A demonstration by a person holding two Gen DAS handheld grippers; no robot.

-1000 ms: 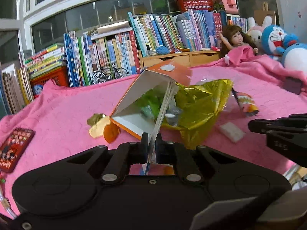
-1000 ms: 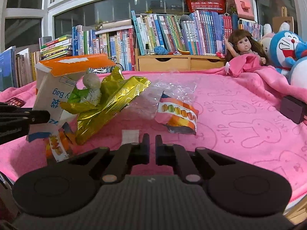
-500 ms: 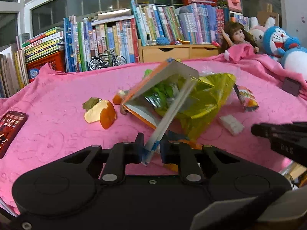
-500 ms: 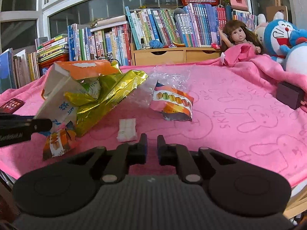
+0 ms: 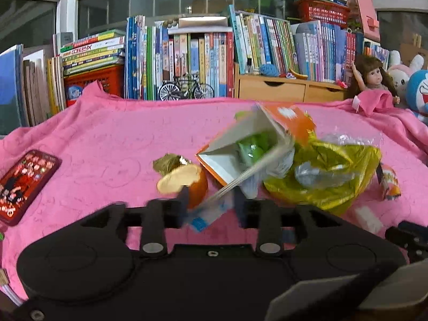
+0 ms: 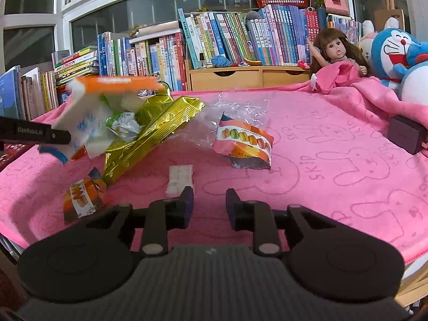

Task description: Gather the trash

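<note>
An orange-and-white paper bag (image 5: 240, 157) lies tilted on the pink blanket (image 5: 107, 144), with a green wrapper inside and a gold foil bag (image 5: 329, 176) spilling from it. My left gripper (image 5: 211, 203) is opening. The bag's thin blurred edge passes between its fingers, which no longer press on it. Orange peel (image 5: 184, 182) lies just ahead of it. My right gripper (image 6: 208, 203) is also opening, with nothing between its fingers. A white tissue pack (image 6: 179, 180) lies just beyond its left finger. A macaron wrapper (image 6: 244, 144) and a small orange wrapper (image 6: 84, 196) lie nearby.
A phone (image 5: 24, 184) lies at the blanket's left edge and a black box (image 6: 406, 133) at the right. A doll (image 6: 337, 53), plush toys (image 6: 396, 50), wooden drawers (image 6: 240, 77) and rows of books (image 5: 187, 61) line the back. Clear plastic film (image 6: 240, 104) lies behind the macaron wrapper.
My left gripper was shut on the bag's edge and has opened and shifted left; the bag has tipped lower. My right gripper has gone from shut to open without moving.
</note>
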